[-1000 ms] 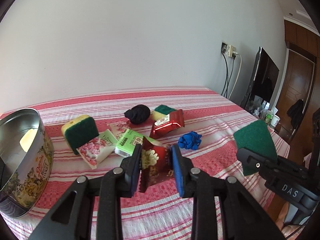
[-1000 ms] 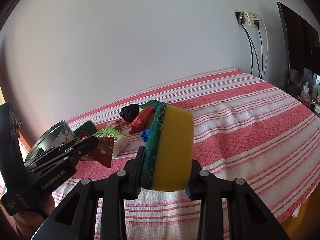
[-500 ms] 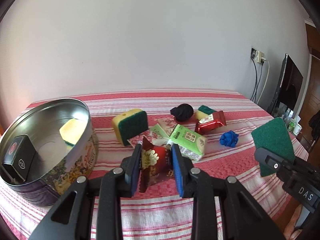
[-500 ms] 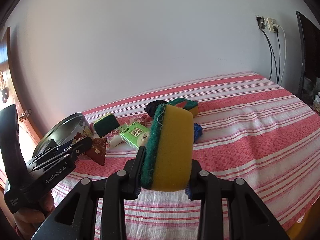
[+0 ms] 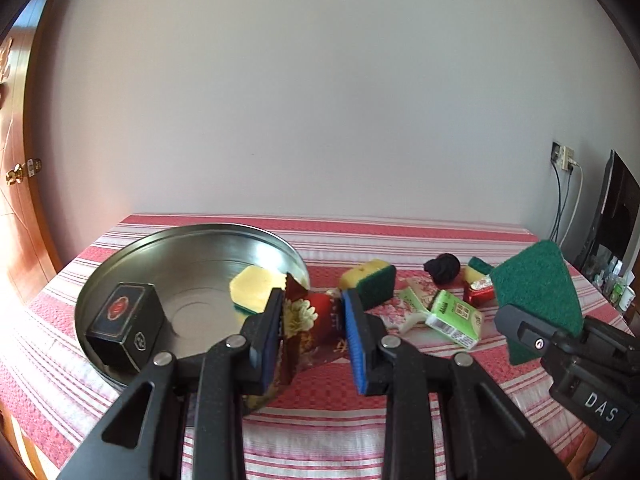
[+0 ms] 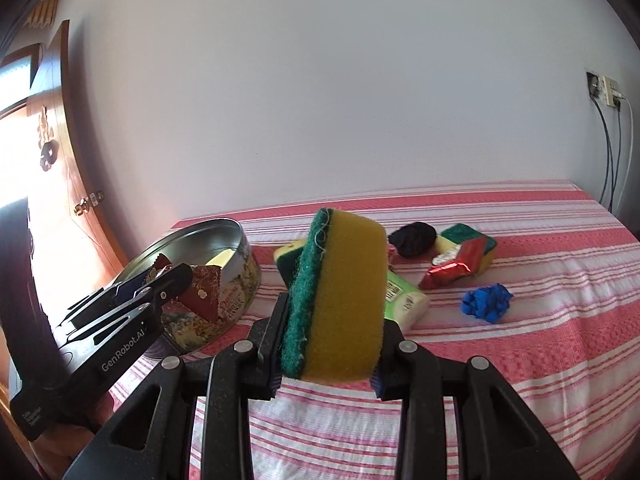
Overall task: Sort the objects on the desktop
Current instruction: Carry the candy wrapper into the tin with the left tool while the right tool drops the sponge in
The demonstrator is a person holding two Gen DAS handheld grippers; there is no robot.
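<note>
My left gripper point(image 5: 314, 330) is shut on a dark red snack packet point(image 5: 308, 322) with a flower print, held at the near right rim of a round metal tin point(image 5: 120, 264). Inside the tin lie a black box point(image 5: 122, 320) and a yellow sponge point(image 5: 254, 288). My right gripper point(image 6: 326, 354) is shut on a yellow sponge with a green scouring side point(image 6: 340, 300), raised over the striped cloth. In the right wrist view the left gripper point(image 6: 160, 280) holds the packet point(image 6: 204, 292) beside the tin point(image 6: 224, 264).
On the red striped tablecloth point(image 6: 520, 280) lie another green-yellow sponge point(image 5: 370, 280), a green tissue pack point(image 5: 456, 318), a floral tissue pack point(image 5: 404, 312), a black cloth ball point(image 6: 412, 238), a red foil packet point(image 6: 452, 268), a blue crumpled ball point(image 6: 486, 304). A wooden door point(image 6: 52, 160) stands left.
Both grippers have swung left with their loads. The tin has come from the left edge to the middle of the left wrist view, and the packet now hangs at its rim.
</note>
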